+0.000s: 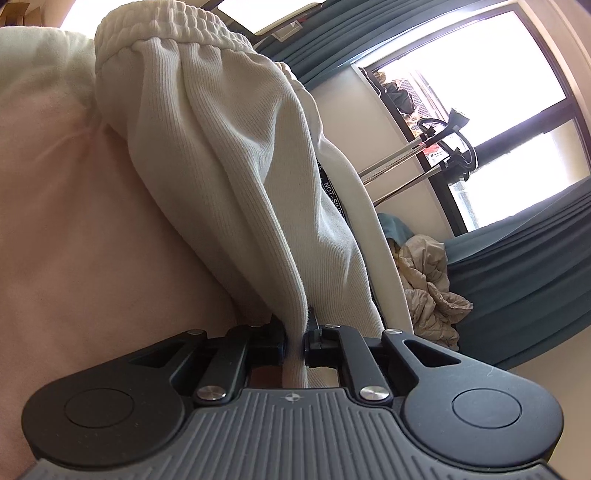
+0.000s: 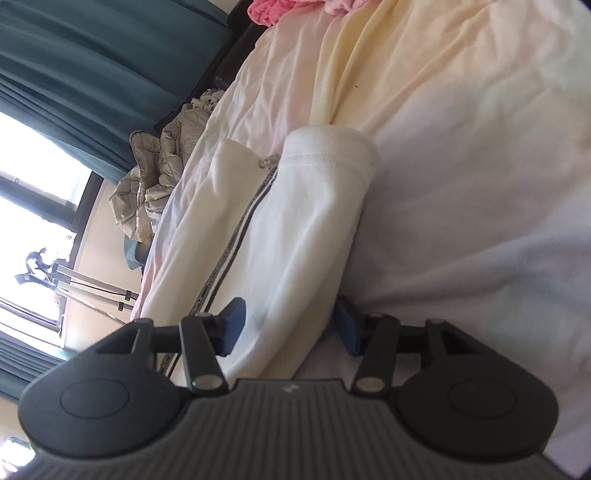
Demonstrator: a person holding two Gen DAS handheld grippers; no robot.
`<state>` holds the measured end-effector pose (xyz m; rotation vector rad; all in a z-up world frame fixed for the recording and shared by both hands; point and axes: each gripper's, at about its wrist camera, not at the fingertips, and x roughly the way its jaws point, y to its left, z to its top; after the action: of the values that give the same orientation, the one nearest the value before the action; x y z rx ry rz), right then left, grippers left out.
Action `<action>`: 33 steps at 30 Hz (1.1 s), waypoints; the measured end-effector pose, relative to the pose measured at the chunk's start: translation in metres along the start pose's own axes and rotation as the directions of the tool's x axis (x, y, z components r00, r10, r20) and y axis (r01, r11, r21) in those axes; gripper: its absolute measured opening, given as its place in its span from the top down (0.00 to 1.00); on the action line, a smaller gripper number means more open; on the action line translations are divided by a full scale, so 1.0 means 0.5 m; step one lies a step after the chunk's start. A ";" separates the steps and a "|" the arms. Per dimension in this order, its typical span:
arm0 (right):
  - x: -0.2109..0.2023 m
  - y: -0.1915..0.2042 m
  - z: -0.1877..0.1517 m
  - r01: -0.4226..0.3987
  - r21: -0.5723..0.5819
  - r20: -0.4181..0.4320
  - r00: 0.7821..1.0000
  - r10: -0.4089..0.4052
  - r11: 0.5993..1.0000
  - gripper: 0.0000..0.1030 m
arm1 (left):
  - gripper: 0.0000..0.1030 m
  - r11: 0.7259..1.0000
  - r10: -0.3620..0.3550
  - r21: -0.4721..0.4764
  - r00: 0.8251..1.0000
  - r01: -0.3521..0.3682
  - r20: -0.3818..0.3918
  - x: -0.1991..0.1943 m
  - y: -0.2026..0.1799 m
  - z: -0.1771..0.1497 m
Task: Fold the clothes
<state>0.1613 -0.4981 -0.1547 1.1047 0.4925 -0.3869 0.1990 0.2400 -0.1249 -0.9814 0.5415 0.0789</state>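
White ribbed trousers [image 1: 229,155] with a gathered elastic waistband rise up from my left gripper [image 1: 294,345], which is shut on a narrow fold of the cloth. In the right wrist view the same white trousers [image 2: 306,221] lie folded on the pale bed sheet [image 2: 472,155], with a dark printed stripe along the side. My right gripper [image 2: 290,325] is open. Its blue pads [image 2: 236,314] stand on either side of the near end of the trousers without pressing on them.
A crumpled beige quilt [image 2: 155,177] lies past the bed's edge, by teal curtains [image 2: 92,55] and a bright window [image 1: 480,74]. Something pink [image 2: 273,11] lies at the bed's far end. A metal stand [image 1: 424,155] is by the window.
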 end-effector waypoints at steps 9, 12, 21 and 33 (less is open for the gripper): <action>0.024 0.029 0.020 -0.091 -0.054 0.163 0.982 0.098 0.994 0.93 | 0.94 0.998 -0.063 -0.013 0.996 0.064 0.068 -0.013 -0.029 0.007; -0.037 0.097 0.038 -0.195 -0.114 0.225 0.950 0.216 0.974 0.94 | 0.94 0.986 -0.151 -0.051 0.984 0.157 0.099 -0.066 -0.057 0.030; -0.129 -0.024 0.030 -0.079 0.155 0.118 0.991 0.061 0.985 0.94 | 0.94 0.987 -0.161 -0.017 0.985 0.162 0.068 -0.247 -0.011 0.030; -0.130 -0.125 0.000 -0.052 0.195 0.038 0.998 0.045 0.979 0.93 | 0.71 0.979 0.042 0.203 0.998 -0.032 -0.046 -0.304 -0.010 -0.050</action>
<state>0.0744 -0.5196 -0.1651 1.2966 0.4033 -0.4166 0.0590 0.2434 -0.0607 -0.7763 0.6017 0.0315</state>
